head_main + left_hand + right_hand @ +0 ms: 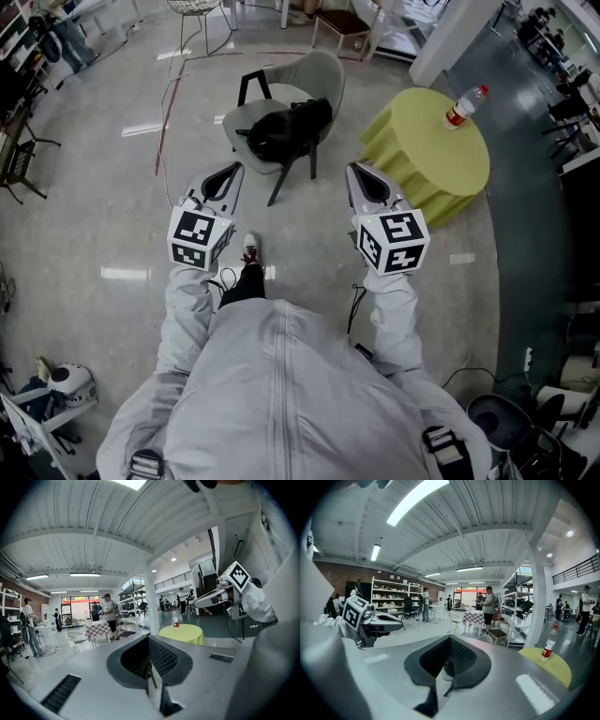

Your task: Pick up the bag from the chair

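Observation:
A black bag lies slumped on the seat of a pale grey armchair with dark legs, straight ahead in the head view. My left gripper and right gripper are held side by side short of the chair, pointing toward it, both shut with nothing in them. Neither touches the bag. In the left gripper view my left gripper aims upward at the room, so bag and chair are hidden. The right gripper shows the same in its own view.
A round table with a yellow-green cloth stands right of the chair, carrying a plastic bottle. My shoe is on the grey floor between the grippers. Several people stand far off near shelves. A wire chair sits beyond.

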Demonstrator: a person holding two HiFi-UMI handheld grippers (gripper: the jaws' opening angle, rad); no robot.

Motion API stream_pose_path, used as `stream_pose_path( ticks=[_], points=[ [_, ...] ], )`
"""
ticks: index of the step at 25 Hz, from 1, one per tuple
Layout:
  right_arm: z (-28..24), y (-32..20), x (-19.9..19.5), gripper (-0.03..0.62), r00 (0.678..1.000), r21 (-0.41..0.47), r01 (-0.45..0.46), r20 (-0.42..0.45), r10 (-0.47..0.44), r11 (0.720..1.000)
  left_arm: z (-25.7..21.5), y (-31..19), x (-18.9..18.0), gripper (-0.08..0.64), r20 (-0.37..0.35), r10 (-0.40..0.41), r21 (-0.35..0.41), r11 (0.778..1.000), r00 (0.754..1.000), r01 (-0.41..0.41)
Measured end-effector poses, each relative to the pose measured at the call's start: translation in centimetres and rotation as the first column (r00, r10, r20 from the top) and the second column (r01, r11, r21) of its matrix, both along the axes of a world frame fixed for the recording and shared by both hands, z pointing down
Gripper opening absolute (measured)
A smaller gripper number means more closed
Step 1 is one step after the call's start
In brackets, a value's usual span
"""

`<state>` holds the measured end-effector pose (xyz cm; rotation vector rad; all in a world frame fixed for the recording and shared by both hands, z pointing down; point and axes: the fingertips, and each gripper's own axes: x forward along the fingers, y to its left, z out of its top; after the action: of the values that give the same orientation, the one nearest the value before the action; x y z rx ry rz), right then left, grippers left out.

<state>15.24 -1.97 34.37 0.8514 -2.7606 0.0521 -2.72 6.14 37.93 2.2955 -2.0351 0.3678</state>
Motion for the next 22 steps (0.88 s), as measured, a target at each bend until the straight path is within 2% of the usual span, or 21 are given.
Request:
stream_pose_path(
  ticks=[13,18,22],
  points=[
    [0.6,-13.4,-9.9,0.011,0.997,0.000,-0.063,-0.042,0.063,0.998,0.5,-14.6,-10.8,0.006,-0.008,0.067,-0.025,0.997,0.998,-0.068],
    [3.2,-17.9,-12.2,0.011,0.995,-0.083,-0.095,-0.016,0.094,0.992,2.6,-19.0,-13.4,0.006,-0.020,0.122,-0.072,0.990,0.992,-0.123],
    [6.5,-20.9,-13.1,0.012,0.994,-0.151,-0.112,-0.035,0.108,0.982,5.1,-21.7,-14.1,0.008,-0.028,0.209,-0.139,0.968,0.978,-0.210]
  ],
)
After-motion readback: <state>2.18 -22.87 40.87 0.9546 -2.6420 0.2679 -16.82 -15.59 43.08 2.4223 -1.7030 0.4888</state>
